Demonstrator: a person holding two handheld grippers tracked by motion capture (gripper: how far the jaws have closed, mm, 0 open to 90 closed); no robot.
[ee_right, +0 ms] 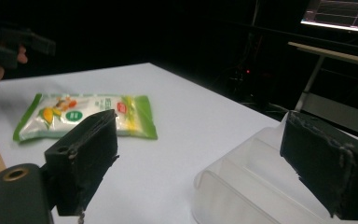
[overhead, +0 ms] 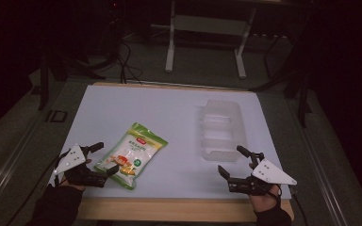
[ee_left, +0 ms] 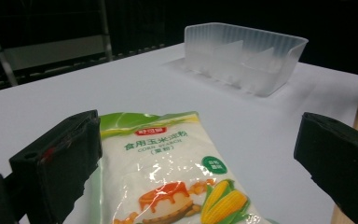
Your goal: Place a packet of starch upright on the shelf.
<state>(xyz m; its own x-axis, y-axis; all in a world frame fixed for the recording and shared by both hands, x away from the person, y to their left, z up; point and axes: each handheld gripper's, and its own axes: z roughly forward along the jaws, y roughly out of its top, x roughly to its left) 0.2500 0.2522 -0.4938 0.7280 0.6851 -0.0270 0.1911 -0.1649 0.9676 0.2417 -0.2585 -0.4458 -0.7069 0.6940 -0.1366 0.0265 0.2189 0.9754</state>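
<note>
Currently both grippers spread wide, holding nothing. Left gripper (overhead: 104,157) at table's (overhead: 169,117) 8 o'clock, jaws straddling near end of cornstarch bag (overhead: 131,154), contact unclear. Right gripper (overhead: 231,161) at 4 o'clock, just beside clear divided tray's (overhead: 221,129) near end.

A glossy plastic pouch (overhead: 131,155) printed in green and white lies on the worktop (overhead: 169,117), which has a smooth, matt white sheet over a pale wood edge. The tray (overhead: 220,130) is translucent, frosted plastic with ribbed walls. Each tool, left (overhead: 99,159) and right (overhead: 235,161), has matt black jaws with rough, worn pads.
</note>
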